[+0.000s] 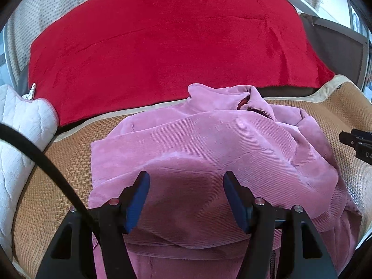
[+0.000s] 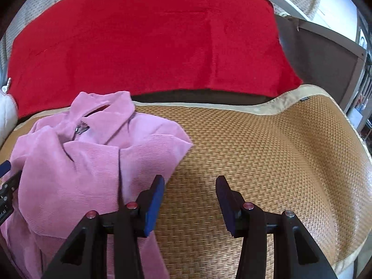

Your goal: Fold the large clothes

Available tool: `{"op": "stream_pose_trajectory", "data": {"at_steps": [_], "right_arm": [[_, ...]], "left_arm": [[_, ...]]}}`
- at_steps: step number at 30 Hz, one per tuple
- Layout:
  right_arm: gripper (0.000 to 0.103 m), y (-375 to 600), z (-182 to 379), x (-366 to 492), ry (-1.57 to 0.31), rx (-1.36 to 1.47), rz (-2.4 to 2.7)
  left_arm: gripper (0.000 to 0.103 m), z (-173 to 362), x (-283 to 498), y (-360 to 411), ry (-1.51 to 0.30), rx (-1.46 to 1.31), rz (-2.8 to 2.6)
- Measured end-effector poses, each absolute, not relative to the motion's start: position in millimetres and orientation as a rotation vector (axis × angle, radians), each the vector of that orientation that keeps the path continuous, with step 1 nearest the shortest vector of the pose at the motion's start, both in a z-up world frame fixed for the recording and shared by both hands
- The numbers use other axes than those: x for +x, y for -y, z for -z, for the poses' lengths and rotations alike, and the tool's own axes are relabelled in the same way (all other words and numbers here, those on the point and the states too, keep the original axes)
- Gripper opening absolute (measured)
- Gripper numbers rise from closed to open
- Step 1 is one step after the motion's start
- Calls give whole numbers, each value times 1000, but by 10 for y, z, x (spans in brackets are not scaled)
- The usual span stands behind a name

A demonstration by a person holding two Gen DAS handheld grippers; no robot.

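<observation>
A pink corduroy jacket (image 1: 209, 144) lies partly folded on a woven tan mat (image 1: 58, 162), collar and zipper toward the far side. My left gripper (image 1: 186, 179) hangs open just above the jacket's near part, nothing between its blue pads. In the right wrist view the same jacket (image 2: 81, 158) fills the left side, its zipper pull (image 2: 80, 130) showing at the collar. My right gripper (image 2: 189, 182) stands open over the bare mat (image 2: 267, 162), just right of the jacket's edge. The right gripper's tip (image 1: 355, 141) shows at the right edge of the left wrist view.
A red blanket (image 1: 162, 46) covers the bed beyond the mat. A white quilted cushion (image 1: 21, 134) sits at the left. A grey bed frame (image 2: 325, 58) and white shelf stand at the right. A black cable (image 1: 46, 162) crosses the left wrist view.
</observation>
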State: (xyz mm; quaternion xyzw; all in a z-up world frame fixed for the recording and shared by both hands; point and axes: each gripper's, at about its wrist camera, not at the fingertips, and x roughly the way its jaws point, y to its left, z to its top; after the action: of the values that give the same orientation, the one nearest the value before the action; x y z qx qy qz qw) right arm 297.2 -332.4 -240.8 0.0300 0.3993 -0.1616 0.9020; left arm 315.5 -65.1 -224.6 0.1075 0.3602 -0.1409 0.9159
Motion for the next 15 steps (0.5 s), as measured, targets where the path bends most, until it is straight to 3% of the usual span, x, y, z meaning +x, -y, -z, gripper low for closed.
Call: {"op": "stream_pose_trajectory", "data": {"at_steps": [15], "right_arm": [[50, 3731, 2555, 2751, -852, 66, 369]], "left_arm": [[66, 2316, 3156, 829, -745, 238, 305]]}}
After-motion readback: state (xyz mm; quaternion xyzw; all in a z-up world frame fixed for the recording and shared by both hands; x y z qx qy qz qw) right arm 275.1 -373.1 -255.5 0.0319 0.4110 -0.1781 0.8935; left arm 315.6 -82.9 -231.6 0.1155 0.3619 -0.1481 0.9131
